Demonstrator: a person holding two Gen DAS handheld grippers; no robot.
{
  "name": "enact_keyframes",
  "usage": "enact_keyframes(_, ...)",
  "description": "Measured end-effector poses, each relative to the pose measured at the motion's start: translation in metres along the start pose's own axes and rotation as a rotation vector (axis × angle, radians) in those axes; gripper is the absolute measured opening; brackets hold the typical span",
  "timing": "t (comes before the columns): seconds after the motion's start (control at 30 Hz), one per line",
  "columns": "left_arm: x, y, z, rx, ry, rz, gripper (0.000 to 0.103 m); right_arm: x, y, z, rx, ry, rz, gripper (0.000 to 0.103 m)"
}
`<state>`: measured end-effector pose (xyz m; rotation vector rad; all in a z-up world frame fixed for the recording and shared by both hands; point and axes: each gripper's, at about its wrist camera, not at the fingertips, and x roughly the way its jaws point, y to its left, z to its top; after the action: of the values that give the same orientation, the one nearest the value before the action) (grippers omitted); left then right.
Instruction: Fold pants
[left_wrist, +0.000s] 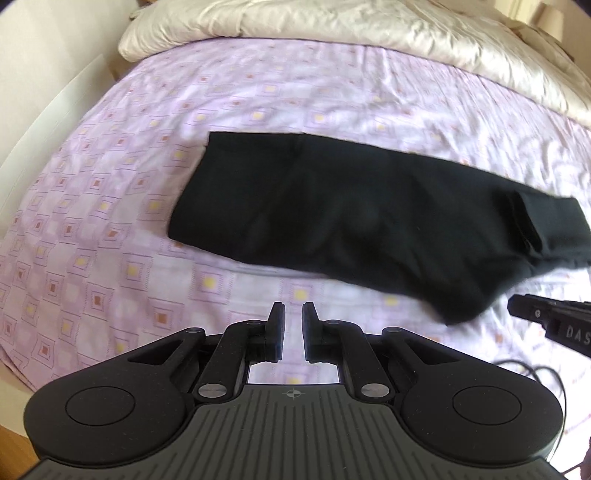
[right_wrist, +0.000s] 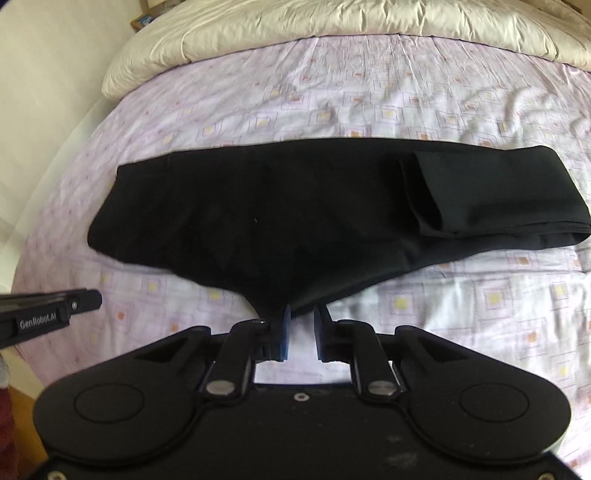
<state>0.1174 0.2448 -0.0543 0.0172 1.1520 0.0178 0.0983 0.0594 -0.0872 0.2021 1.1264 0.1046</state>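
There is one pair of black pants (right_wrist: 280, 214). It lies flat on the bed (right_wrist: 424, 99), across the middle of the purple sheet with little yellow and orange squares. The pants are folded long, so they look like one wide, dark strip. One end is wide and has a straight edge. At the other end the cloth is turned back over itself into a small flap (right_wrist: 424, 195). On the near side, the pants make a point that sticks out toward the right gripper (right_wrist: 302, 325).

There are two grippers. The left gripper (left_wrist: 293, 320) is over the bare sheet, near the pants but not touching them. Its two fingers are almost together, with only a thin gap, and nothing is in it. The right gripper's fingers are also close together and hold nothing; the tip of the pants sits just past them.

One puffy cream blanket (left_wrist: 332, 26) is bunched up at the far end of the bed.
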Motion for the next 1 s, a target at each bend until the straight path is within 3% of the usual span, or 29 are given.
enact_keyframes(0.23,0.011,0.012,0.004,0.004,0.013,-0.023,0.011,0.025,0.014,0.023,-0.018,0.017,-0.028,0.016)
enact_keyframes(0.43,0.021,0.026,0.006,-0.018,0.033,-0.044,0.011,0.057,0.009,0.017,0.024,0.108,-0.045,0.017)
enact_keyframes(0.63,0.035,0.044,0.017,-0.087,0.058,-0.072,0.011,0.072,0.005,0.013,0.042,0.157,-0.067,0.017)
enact_keyframes(0.83,0.051,0.072,0.029,-0.230,0.073,-0.165,0.011,0.077,-0.002,0.011,0.054,0.139,-0.052,0.017)
enact_keyframes(0.87,0.053,0.077,0.030,-0.256,0.068,-0.184,0.013,0.077,-0.003,0.009,0.049,0.129,-0.047,0.017)
enact_keyframes(0.93,0.056,0.086,0.033,-0.292,0.051,-0.220,0.036,0.076,-0.006,0.007,0.062,0.119,-0.041,0.017)
enact_keyframes(1.0,0.057,0.092,0.036,-0.306,0.028,-0.234,0.075,0.075,-0.008,0.005,0.068,0.119,-0.042,0.017)
